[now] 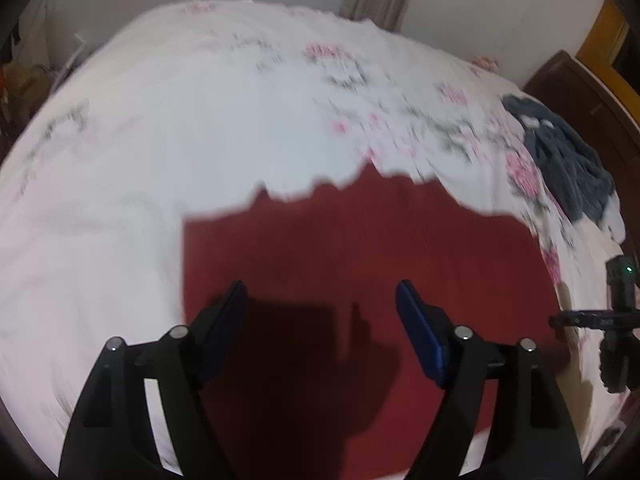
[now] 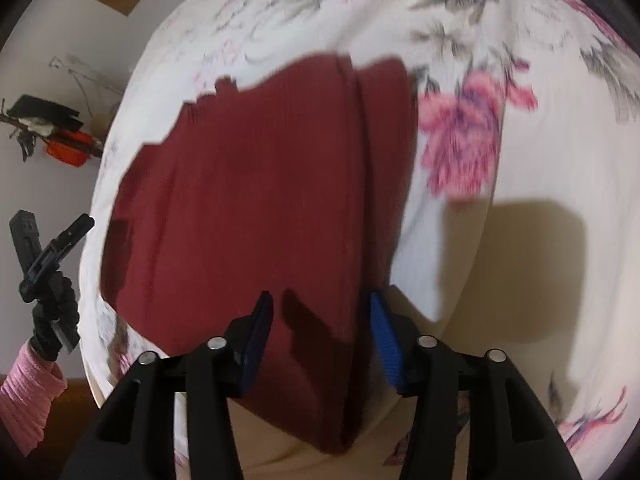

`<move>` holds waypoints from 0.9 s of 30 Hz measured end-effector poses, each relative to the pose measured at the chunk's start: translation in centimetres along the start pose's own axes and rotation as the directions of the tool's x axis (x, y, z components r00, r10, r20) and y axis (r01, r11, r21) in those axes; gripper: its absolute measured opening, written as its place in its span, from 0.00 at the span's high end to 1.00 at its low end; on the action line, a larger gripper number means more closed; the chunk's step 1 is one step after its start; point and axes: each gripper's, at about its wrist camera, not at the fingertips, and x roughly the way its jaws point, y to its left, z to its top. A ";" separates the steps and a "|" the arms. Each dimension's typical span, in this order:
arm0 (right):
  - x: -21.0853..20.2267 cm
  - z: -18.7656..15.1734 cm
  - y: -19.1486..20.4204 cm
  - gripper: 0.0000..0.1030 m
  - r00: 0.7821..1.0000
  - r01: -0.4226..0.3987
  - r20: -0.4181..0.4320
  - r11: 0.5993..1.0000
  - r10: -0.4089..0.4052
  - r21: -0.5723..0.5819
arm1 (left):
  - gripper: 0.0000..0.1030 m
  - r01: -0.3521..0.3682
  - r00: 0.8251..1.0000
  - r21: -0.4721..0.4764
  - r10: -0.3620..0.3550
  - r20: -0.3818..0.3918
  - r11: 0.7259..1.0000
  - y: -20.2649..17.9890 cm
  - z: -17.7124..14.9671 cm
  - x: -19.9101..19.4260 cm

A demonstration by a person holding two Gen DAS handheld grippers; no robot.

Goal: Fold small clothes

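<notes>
Maroon garment (image 1: 360, 248) lies part-folded on the bed (image 1: 200, 140); your left gripper (image 1: 320, 320) and right gripper (image 2: 320, 320), both spread and empty, must next pinch its near edge.

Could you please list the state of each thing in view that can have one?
Left gripper: open, holding nothing.
Right gripper: open, holding nothing.
Dark red garment: lying flat on the bed, one side folded over.
Dark grey garment: crumpled, unfolded.
Floral bedsheet: spread out.

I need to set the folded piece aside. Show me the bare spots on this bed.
Bare floral sheet lies left of and beyond the red garment. More lies right of it in the right wrist view. The far right edge is crowded by a grey garment.
</notes>
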 end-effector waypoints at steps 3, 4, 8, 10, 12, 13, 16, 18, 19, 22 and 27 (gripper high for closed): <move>-0.6 -0.8 -0.5 0.79 1.000 -0.020 0.016 0.999 0.019 0.029 | 0.24 -0.032 0.998 0.010 0.032 -0.049 0.999 0.2 -1.9 1.4; -0.9 -1.0 -0.7 0.85 1.000 -0.024 0.022 0.999 0.023 0.036 | 0.24 -0.051 0.996 0.004 0.051 -0.069 0.999 0.6 -2.4 2.0; -0.7 -1.6 -1.3 0.91 1.000 0.027 -0.013 0.999 -0.026 0.036 | 0.25 -0.067 0.993 -0.065 0.060 -0.104 0.996 3.0 -3.7 3.3; -0.2 -1.7 -1.7 0.91 0.999 0.024 -0.026 0.998 -0.022 0.051 | 0.25 -0.057 0.993 -0.077 0.049 -0.104 0.995 3.4 -3.8 3.5; 0.0 -1.6 -2.0 0.91 1.000 0.006 -0.026 0.997 -0.004 0.070 | 0.25 -0.062 0.993 -0.069 0.054 -0.109 0.996 3.3 -3.7 3.5; -0.1 -1.5 -2.0 0.88 1.000 -0.003 -0.020 0.997 0.004 0.078 | 0.25 -0.060 0.992 -0.072 0.052 -0.111 0.996 3.3 -3.6 3.4; -1.3 -1.1 -1.8 0.73 0.999 -0.031 0.032 0.996 0.028 0.084 | 0.25 -0.038 0.994 -0.100 0.028 -0.102 0.994 3.0 -3.0 2.5; -2.3 -0.1 -1.6 0.66 0.996 -0.037 0.086 0.996 0.031 0.076 | 0.25 -0.019 0.997 -0.110 0.010 -0.082 0.994 2.4 -2.6 1.9; -2.5 0.4 -1.6 0.62 0.995 -0.038 0.097 0.996 0.030 0.078 | 0.25 -0.012 0.997 -0.112 0.003 -0.076 0.994 2.0 -2.4 1.8; -2.5 2.3 -1.7 0.59 0.991 -0.047 0.125 0.995 0.036 0.083 | 0.24 0.008 0.998 -0.104 -0.014 -0.062 0.995 0.7 -1.8 1.8; -0.7 4.7 -1.9 0.48 0.995 0.025 0.099 0.997 -0.032 0.073 | 0.24 0.007 0.998 -0.075 -0.011 -0.061 0.997 -0.7 -1.5 2.8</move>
